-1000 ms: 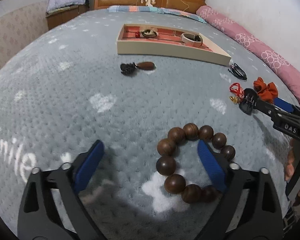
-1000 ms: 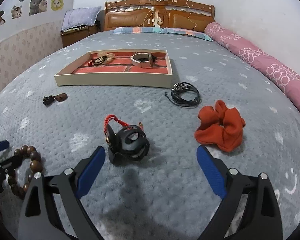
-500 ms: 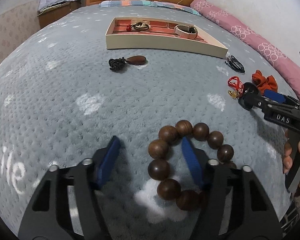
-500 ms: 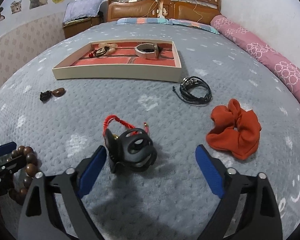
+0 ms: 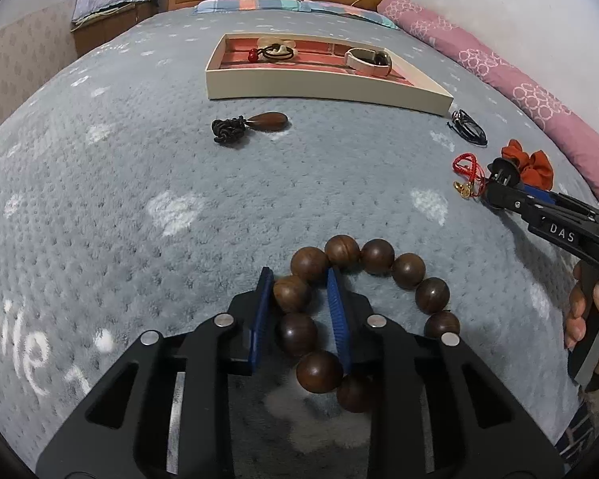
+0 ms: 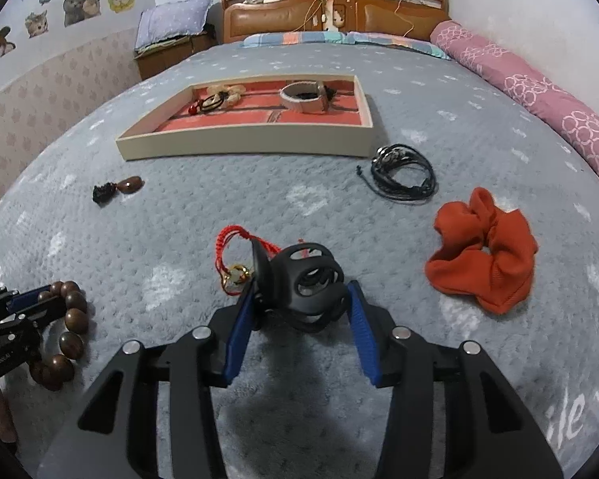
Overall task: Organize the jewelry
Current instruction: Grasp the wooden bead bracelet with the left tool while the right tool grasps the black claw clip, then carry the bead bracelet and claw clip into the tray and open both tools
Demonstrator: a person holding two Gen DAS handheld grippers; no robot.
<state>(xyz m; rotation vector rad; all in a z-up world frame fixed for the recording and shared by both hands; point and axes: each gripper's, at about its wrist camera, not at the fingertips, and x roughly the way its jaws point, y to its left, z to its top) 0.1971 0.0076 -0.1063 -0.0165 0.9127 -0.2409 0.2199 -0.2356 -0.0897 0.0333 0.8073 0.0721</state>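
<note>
My left gripper (image 5: 297,297) is shut on the brown wooden bead bracelet (image 5: 407,269), its blue pads pinching the beads on the bracelet's left side on the grey blanket. My right gripper (image 6: 299,299) has closed around a black hair claw clip (image 6: 311,279), pads against its sides. A red cord charm (image 6: 235,251) lies at the clip's left. The cream jewelry tray (image 6: 243,145) with red lining sits farther back and holds a white bracelet (image 6: 303,97) and a corded piece (image 6: 215,99).
A dark pendant with black cord (image 5: 251,125) lies before the tray. A black cord bundle (image 6: 403,171) and an orange scrunchie (image 6: 487,247) lie to the right. A pink bolster (image 6: 539,92) runs along the bed's right edge, with the headboard (image 6: 331,8) behind.
My left gripper's pads closed from wide open onto the bead bracelet's left side. My right gripper moved forward and closed around the black claw clip.
</note>
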